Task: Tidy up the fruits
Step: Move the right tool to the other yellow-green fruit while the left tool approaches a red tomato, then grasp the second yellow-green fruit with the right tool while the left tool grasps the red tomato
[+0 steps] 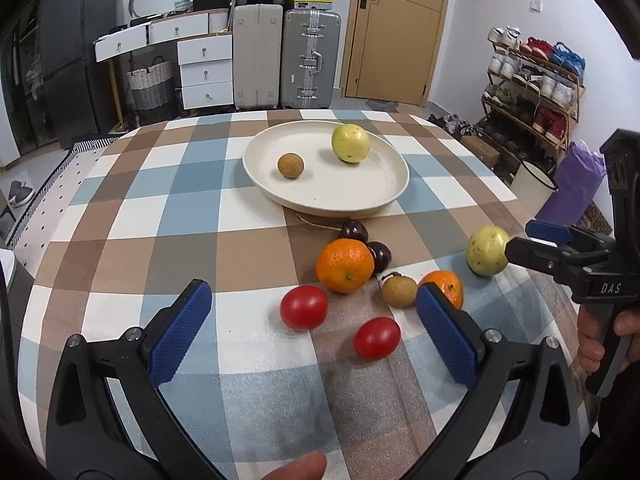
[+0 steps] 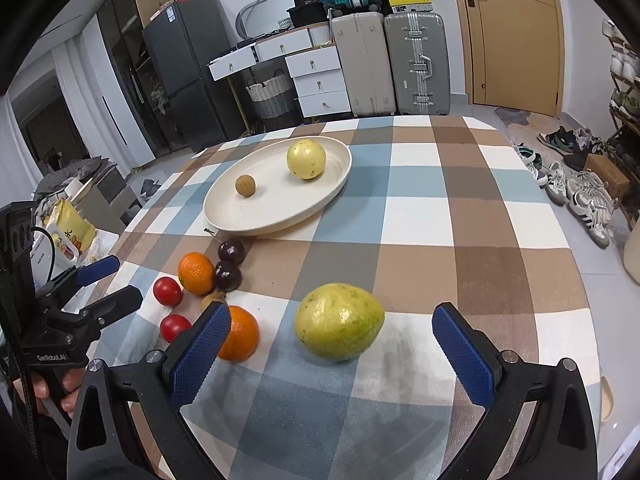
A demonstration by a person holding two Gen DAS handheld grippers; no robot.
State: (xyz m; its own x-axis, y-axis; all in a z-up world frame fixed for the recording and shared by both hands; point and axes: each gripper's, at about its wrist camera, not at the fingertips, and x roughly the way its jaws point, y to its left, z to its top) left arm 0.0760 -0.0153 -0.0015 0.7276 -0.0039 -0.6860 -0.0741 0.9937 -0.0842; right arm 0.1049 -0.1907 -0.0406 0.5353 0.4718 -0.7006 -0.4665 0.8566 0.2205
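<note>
With both your right gripper (image 2: 330, 344) and left gripper (image 1: 314, 320) spread empty, you're lining up the guava (image 2: 339, 321); advance, then squeeze gently.

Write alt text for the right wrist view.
The open right gripper faces a yellow-green guava lying on a checked tablecloth. Beyond it, a cream plate holds a second guava and a small brown fruit; oranges, tomatoes and dark plums cluster left.
</note>
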